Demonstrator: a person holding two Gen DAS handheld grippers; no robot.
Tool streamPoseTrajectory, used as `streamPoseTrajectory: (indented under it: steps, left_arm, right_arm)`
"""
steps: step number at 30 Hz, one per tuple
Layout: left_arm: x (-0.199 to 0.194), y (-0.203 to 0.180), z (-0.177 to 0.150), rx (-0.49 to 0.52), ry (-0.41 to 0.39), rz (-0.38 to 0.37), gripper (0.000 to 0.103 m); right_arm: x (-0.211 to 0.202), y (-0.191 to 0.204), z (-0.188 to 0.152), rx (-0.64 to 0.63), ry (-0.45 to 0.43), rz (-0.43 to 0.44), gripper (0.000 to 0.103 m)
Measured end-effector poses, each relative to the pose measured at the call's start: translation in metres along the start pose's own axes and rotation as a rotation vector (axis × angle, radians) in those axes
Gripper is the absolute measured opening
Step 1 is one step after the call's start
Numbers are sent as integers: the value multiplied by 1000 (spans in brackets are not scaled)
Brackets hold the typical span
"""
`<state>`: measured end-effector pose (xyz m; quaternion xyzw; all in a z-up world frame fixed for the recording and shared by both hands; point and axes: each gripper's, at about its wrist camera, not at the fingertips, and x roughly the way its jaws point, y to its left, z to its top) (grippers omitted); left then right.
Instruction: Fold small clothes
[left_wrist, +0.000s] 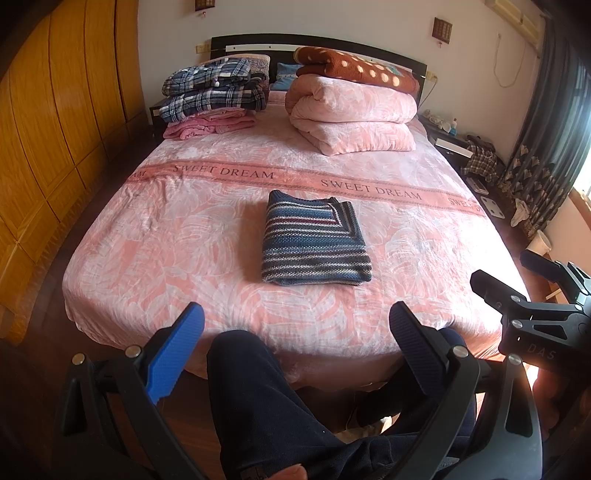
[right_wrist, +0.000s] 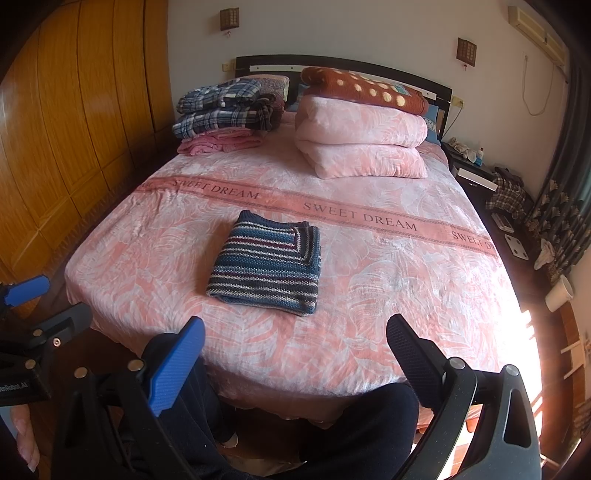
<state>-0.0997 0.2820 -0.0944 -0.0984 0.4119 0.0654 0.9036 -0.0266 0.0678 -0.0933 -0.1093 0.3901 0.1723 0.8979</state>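
Striped sweater lies fully folded mid-bed; left gripper and right gripper gape apart, empty; nothing left visibly unfolded.

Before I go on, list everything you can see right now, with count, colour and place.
striped sweater: one, blue-grey, folded, mid-bed
bed cover: one, pink
plaid pile: one stack, navy plaid over pink, head of bed, left
quilt: one, pink, folded, head of bed, right
spotted blanket: one, brown, on the quilt
wardrobe: orange wood, left wall
legs: dark trousers, at the foot of the bed
left gripper: jaws open, empty
right gripper: jaws open, empty
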Motion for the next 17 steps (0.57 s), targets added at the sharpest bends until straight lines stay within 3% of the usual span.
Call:
streamPoseTrajectory:
  steps: [17]
  left_arm:
    - [-1,0,-1,-1,-1,2,100]
  right_arm:
    - [-5,3,-2,2,0,6,99]
